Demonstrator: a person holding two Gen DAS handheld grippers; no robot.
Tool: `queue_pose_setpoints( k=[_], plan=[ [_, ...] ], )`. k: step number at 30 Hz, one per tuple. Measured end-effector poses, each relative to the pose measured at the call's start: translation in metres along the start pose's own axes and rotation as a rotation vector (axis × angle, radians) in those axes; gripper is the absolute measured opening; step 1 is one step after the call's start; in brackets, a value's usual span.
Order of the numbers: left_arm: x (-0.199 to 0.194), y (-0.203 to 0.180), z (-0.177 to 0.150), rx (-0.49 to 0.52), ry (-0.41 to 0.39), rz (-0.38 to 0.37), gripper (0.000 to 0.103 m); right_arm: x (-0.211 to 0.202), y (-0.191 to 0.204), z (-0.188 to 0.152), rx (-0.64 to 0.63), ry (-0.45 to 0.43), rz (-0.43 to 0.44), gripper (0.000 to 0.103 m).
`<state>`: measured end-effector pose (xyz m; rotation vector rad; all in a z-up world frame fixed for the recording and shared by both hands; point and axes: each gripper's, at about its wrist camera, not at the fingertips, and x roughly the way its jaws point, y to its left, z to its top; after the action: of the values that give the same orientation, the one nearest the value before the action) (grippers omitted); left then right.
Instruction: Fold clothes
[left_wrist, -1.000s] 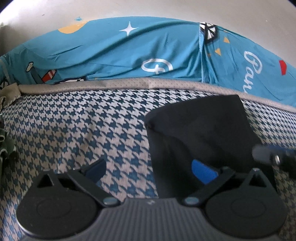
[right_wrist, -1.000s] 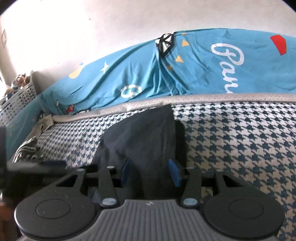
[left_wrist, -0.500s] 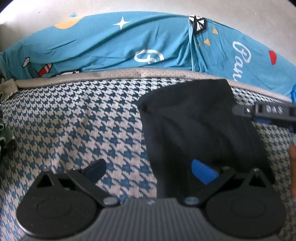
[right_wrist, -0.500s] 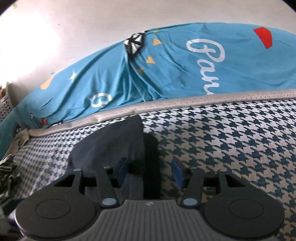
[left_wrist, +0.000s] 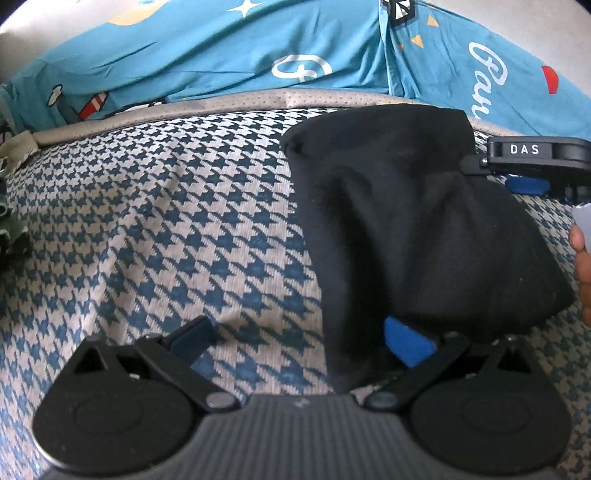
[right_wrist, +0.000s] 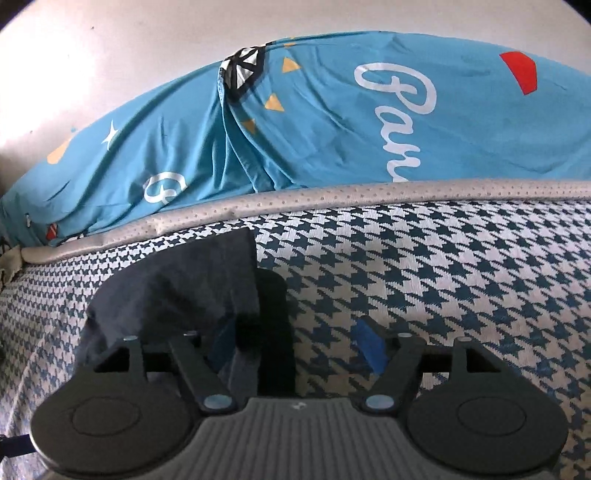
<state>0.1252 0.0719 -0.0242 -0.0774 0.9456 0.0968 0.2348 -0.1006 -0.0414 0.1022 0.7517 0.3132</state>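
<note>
A black folded garment (left_wrist: 424, 221) lies on the houndstooth mattress (left_wrist: 166, 221). My left gripper (left_wrist: 299, 339) is open wide at the garment's near left corner. Its right pad (left_wrist: 406, 343) sits under the cloth's edge and its left pad (left_wrist: 192, 336) is over bare mattress. In the right wrist view the garment (right_wrist: 177, 280) lies to the left. My right gripper (right_wrist: 295, 345) has its jaws opening; the cloth's right edge hangs by the left pad (right_wrist: 221, 343) without being pinched. The right gripper (left_wrist: 524, 173) also shows at the garment's far right side, with a hand (left_wrist: 581, 266) behind it.
A blue printed sheet (right_wrist: 332, 129) is heaped along the back behind the mattress's grey piped border (right_wrist: 369, 195). A white wall rises behind it. Some green cloth (left_wrist: 7, 229) lies at the far left edge. Bare houndstooth mattress (right_wrist: 461, 277) spreads to the garment's right.
The right gripper's jaws have spread apart and no longer pinch the garment's edge. Both grippers have come lower and closer to the mattress. The garment has settled onto the mattress.
</note>
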Motion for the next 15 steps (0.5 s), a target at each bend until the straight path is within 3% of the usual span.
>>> queue_pose_setpoints(
  k=[5,9,15],
  plan=[
    [-0.009,0.001,0.0,-0.026,-0.013,-0.027,0.103,-0.011,-0.002,0.006,0.042,0.02,0.06,0.068],
    [-0.017,0.001,0.004,-0.033,-0.051,-0.031,0.103,-0.029,0.002,0.005,0.0,0.013,0.086,0.068],
    [-0.014,0.007,0.002,-0.04,-0.054,0.019,0.103,-0.042,-0.005,-0.005,-0.002,0.07,0.102,0.068]
  ],
)
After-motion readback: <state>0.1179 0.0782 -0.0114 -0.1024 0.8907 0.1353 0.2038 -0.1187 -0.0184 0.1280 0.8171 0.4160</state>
